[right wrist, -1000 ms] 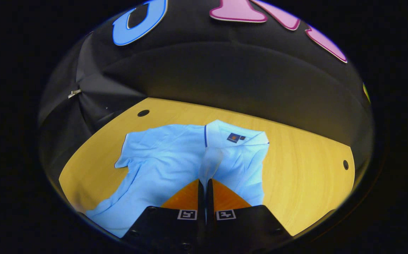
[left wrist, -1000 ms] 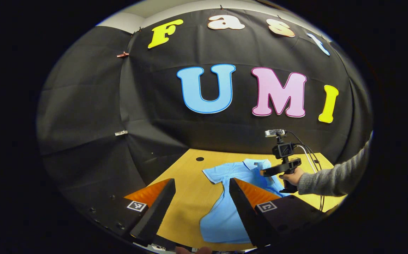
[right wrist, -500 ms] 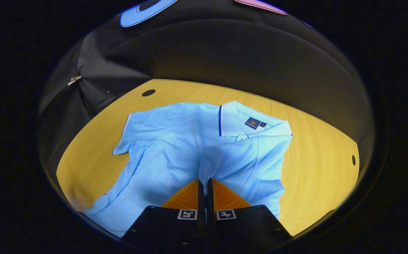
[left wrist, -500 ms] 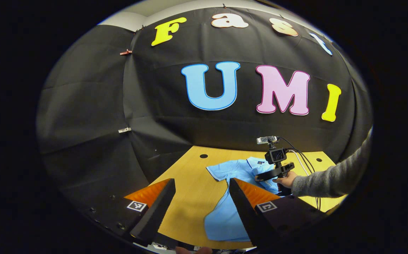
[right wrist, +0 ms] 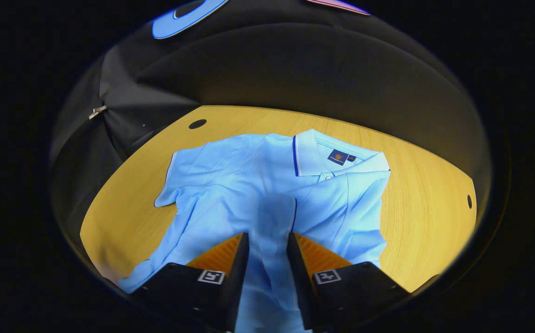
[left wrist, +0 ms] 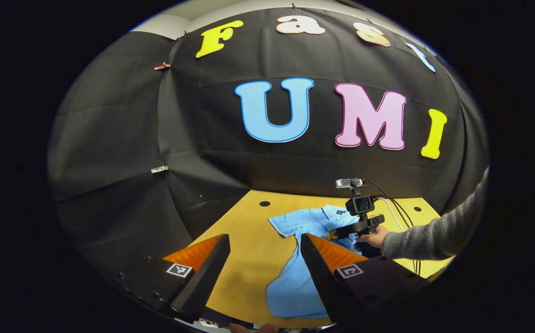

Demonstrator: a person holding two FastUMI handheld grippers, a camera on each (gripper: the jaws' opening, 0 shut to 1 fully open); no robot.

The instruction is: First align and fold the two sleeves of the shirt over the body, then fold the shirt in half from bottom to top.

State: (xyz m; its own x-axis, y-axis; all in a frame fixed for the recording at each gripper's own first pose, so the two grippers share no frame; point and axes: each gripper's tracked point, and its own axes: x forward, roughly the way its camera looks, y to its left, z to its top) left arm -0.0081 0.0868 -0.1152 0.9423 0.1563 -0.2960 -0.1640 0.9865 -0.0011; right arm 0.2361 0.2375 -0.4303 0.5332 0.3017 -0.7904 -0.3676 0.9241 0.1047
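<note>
**A:** Right gripper [right wrist: 267, 259]: fingers parted, nothing pinched. The folded-in right sleeve [right wrist: 276, 217] lies flat on the body between and just ahead of the tips. Left gripper [left wrist: 262, 273]: fingers wide apart, held off the cloth, clear of the table [left wrist: 249, 245].

**B:** Where's the garment overall?

**A:** Light blue polo shirt [right wrist: 230, 194], front up on the wooden table [right wrist: 424, 203], collar [right wrist: 332, 155] toward the booth wall. One sleeve is laid over the chest; the other sleeve [right wrist: 175, 185] is spread out to the side. Hem runs under the right gripper's body, so I cannot see its edge in the right gripper view.

**B:** Handling?

**A:** Judgement: thin knit, light, limp, no stiffness beyond the collar. It will drape and crease, and drag on the wood if pulled low. Pinch the spread sleeve at its cuff edge, lift a little, carry it across. For the later half-fold, take the two hem corners.
</note>
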